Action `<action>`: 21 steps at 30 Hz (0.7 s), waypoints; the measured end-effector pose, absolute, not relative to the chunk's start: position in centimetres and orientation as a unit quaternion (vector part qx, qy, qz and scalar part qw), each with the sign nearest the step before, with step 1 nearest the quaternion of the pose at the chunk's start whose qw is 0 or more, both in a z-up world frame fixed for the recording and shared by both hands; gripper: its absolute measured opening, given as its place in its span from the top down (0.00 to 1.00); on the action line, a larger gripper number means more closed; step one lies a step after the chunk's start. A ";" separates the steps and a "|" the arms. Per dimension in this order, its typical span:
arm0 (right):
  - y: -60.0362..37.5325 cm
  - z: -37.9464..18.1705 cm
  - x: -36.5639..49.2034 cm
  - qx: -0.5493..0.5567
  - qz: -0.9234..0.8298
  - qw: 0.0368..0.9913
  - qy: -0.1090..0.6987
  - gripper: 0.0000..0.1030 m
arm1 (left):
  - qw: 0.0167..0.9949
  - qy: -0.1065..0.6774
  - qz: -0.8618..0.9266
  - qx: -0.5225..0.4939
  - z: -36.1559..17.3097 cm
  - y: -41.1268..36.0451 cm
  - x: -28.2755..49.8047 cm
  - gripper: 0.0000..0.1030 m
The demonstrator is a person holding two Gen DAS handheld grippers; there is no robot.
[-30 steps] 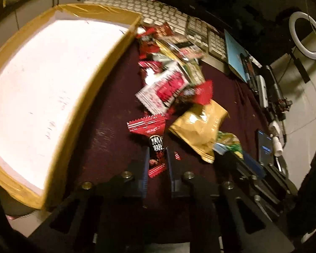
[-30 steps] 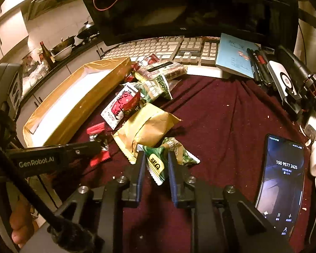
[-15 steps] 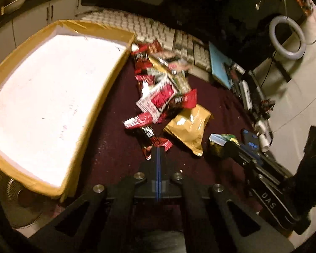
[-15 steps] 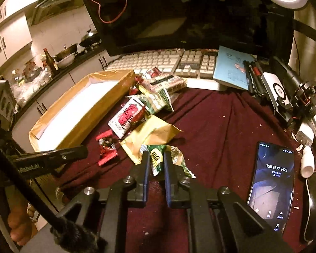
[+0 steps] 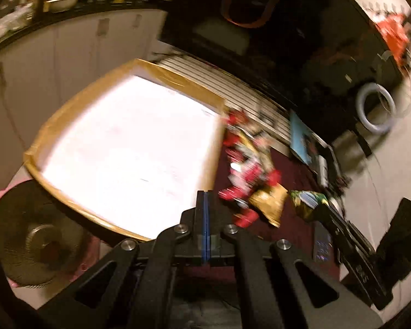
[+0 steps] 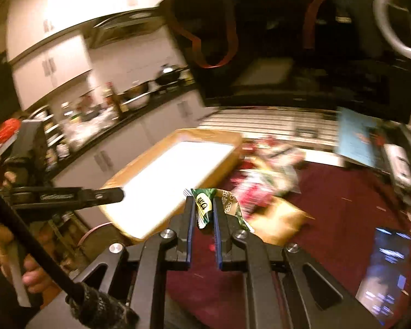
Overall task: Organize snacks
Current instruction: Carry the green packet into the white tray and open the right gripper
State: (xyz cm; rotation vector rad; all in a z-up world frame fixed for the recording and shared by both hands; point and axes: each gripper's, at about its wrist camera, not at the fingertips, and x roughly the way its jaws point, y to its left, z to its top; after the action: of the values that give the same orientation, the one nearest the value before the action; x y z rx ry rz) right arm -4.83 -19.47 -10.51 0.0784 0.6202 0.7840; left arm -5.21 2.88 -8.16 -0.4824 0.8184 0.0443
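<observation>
My right gripper is pinching the green snack pack by one end above the tray rim, left gripper clenched on nothing visible; thin hold, so it could slip short onto the worktop.

A dark red tablecloth covers the desk, carrying a blurred heap of snack packets at frame centre, a tan-rimmed white tray to their left, a keyboard behind, a blue booklet upper right and a phone lower right.
</observation>
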 end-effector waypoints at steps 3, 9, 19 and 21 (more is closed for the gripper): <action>-15.0 -10.3 -3.9 0.035 0.424 0.854 0.301 0.90 | 0.891 0.389 0.064 -0.227 -9.1 6.0 -5.4 1.00; -7.1 -11.1 -2.2 0.011 0.468 0.825 0.317 0.90 | 0.869 0.417 0.082 -0.255 -12.4 10.5 -3.9 1.00; -3.3 -15.8 -1.0 -0.055 0.431 0.829 0.353 0.90 | 0.850 0.455 0.087 -0.251 -15.7 11.3 -0.6 1.00; -3.2 -16.3 -0.8 -0.060 0.427 0.827 0.360 0.90 | 0.848 0.461 0.087 -0.247 -16.3 11.3 -0.2 1.00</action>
State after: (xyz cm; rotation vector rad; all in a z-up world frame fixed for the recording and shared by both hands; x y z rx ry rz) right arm -0.78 -3.23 -16.30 -0.1273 0.7652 0.9062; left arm -0.18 11.28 -16.25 -0.5216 0.9721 0.1840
